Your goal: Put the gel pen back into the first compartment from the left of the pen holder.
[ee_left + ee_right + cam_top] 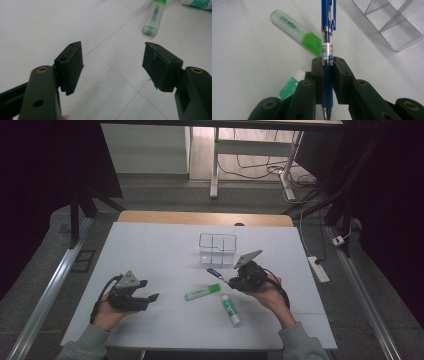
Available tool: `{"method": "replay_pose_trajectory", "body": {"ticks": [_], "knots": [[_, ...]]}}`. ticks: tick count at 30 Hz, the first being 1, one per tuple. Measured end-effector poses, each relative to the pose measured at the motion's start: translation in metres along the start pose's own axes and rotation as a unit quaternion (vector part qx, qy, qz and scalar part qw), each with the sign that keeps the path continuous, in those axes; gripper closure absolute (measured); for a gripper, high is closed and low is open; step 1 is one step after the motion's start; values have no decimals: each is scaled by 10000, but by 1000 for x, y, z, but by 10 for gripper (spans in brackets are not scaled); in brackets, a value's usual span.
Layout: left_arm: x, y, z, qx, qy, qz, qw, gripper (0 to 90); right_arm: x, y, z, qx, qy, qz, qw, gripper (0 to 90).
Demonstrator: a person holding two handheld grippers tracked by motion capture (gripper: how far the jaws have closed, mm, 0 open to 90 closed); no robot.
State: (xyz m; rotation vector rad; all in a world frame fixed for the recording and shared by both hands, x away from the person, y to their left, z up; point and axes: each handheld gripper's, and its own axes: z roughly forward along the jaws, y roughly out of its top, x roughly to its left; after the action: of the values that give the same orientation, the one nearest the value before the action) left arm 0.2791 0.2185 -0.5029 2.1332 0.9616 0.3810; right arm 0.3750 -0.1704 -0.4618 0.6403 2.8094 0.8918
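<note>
My right gripper (231, 281) (328, 65) is shut on a blue pen (328, 45) (215, 273), held a little above the white table with the pen pointing away toward the clear organiser (218, 249) (387, 22). A green highlighter (202, 292) (297, 32) (154, 17) lies on the table just below the pen. A white and green glue stick (231, 309) (289, 87) (197, 3) lies to its right in the high view. At the left my left gripper (150, 292) (112, 67) stands open over bare table, nothing between its jaws.
The white table top (150, 250) ends at a wooden strip (205, 217) at the back. The organiser has several compartments and stands at the middle back. A power strip (318, 268) lies on the floor to the right.
</note>
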Motion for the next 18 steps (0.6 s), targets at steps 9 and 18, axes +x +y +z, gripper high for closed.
{"method": "replay_pose_trajectory", "body": {"ticks": [9, 18], "knots": [[-4, 3, -1, -11, -17, 69, 10000, 322, 11, 6, 1, -36, 92, -157, 9998, 793], [-14, 10, -1, -35, -37, 282, 9996, 324, 19, 12, 9, 16, 239, -278, 9993, 793]]}}
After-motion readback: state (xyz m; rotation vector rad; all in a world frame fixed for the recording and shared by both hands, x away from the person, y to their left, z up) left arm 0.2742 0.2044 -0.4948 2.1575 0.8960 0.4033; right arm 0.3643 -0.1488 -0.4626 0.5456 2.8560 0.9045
